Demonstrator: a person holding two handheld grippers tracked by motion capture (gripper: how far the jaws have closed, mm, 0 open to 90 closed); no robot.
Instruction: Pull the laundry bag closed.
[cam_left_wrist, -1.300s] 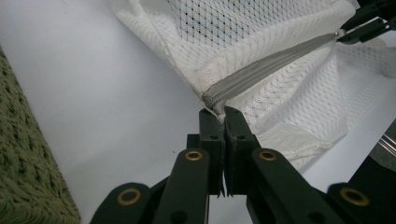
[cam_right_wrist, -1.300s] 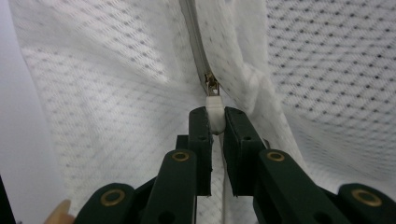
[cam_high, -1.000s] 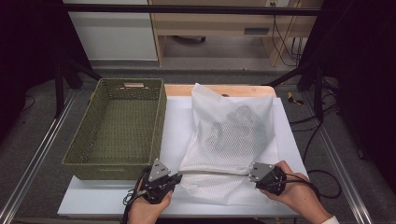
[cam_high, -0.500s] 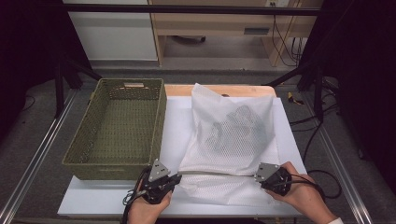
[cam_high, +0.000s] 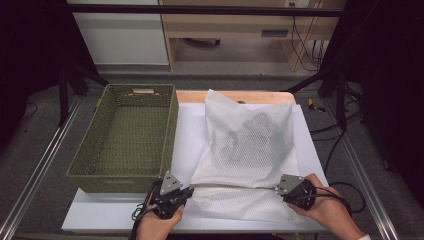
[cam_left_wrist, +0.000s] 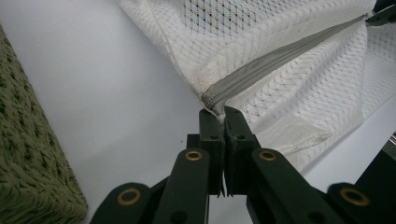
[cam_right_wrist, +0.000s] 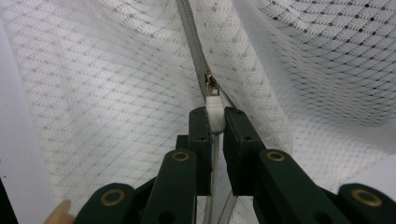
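Observation:
A white mesh laundry bag (cam_high: 250, 145) with dark clothes inside lies on the white table, its grey zipper (cam_high: 235, 185) running across the near end. My left gripper (cam_high: 189, 190) is shut on the zipper's left end (cam_left_wrist: 212, 100), pinching the fabric corner. My right gripper (cam_high: 279, 189) is shut on the white zipper pull (cam_right_wrist: 215, 112) at the bag's right side, with the slider (cam_right_wrist: 211, 84) just beyond the fingertips. The zipper is stretched taut between the two grippers.
An empty green woven basket (cam_high: 125, 135) stands on the left of the table, close to my left gripper; its corner (cam_left_wrist: 28, 158) shows beside the jaws. Cables trail at the right. The table's front edge is just under both hands.
My right gripper has slid rightward along the zipper with the pull, from mid-right of the bag to its right edge. The left gripper has stayed put.

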